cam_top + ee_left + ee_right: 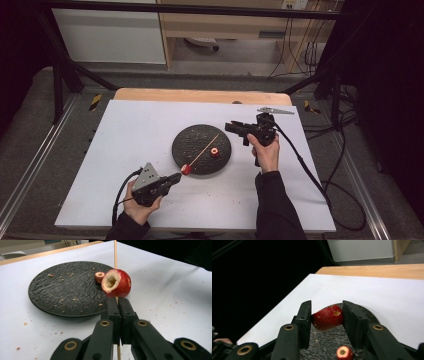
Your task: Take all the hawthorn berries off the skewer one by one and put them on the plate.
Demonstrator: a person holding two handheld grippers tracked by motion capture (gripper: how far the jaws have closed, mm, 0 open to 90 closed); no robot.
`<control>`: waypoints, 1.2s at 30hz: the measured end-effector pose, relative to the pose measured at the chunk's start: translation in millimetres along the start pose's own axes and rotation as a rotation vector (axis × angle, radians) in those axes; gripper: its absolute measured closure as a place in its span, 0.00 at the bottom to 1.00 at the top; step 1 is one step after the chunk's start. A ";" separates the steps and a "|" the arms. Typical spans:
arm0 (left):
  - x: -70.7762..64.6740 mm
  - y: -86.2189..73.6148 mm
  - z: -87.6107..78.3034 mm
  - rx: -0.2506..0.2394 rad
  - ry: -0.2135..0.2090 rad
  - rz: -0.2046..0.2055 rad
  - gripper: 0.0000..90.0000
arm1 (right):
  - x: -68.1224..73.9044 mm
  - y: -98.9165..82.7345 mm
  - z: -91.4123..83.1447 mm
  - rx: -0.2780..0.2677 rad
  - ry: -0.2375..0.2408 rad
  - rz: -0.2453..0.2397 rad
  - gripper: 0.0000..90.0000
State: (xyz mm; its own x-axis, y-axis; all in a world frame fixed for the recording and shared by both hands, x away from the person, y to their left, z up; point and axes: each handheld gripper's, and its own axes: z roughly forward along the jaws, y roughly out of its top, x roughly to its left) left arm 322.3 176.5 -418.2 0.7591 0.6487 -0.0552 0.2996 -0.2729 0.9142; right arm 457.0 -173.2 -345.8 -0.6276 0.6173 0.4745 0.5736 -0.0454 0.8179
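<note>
Left gripper view: skewer clamped in the left gripper, one cored red fruit threaded, held out over the plate. Right gripper pinches a second fruit above the plate, likely next for threading; small piece lies below.

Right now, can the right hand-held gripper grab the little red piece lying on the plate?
Probably not yet. Nothing blocks the little red piece on the plate, but the right hand-held gripper is already shut on another red fruit.
</note>
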 end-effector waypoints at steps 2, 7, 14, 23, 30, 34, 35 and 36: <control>3.0 1.1 -2.9 -0.008 0.007 -0.006 0.98 | -1.6 -0.7 1.6 0.007 -0.022 -0.006 0.68; 11.9 3.6 -10.7 -0.028 0.032 -0.027 0.98 | -1.1 -16.2 21.2 0.060 -0.034 -0.012 0.68; 21.1 3.2 -13.7 -0.023 0.054 -0.048 0.98 | -1.0 -55.7 63.9 0.163 -0.017 0.010 0.68; 24.1 1.9 -11.6 -0.013 0.062 -0.054 0.98 | 0.6 -86.4 84.3 0.253 -0.017 -0.012 0.68; 23.4 1.7 -10.7 -0.008 0.060 -0.053 0.98 | 1.1 -91.5 85.6 0.287 -0.021 -0.039 0.65; 22.9 1.8 -10.5 -0.006 0.058 -0.053 0.98 | 5.4 -85.4 78.7 0.257 -0.013 -0.056 0.60; 22.8 1.7 -10.5 -0.005 0.058 -0.052 0.98 | 7.2 -82.5 75.5 0.245 -0.010 -0.063 0.58; 22.6 1.7 -10.4 -0.005 0.057 -0.053 0.98 | 8.8 -79.4 71.7 0.233 -0.005 -0.070 0.55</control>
State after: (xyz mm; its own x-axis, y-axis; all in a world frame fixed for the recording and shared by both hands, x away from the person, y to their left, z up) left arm 333.9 198.1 -413.6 0.7082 0.7014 -0.0803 0.3350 -0.2337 0.9128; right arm 443.6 -107.8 -429.9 -0.6677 0.6164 0.4175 0.6353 0.1795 0.7511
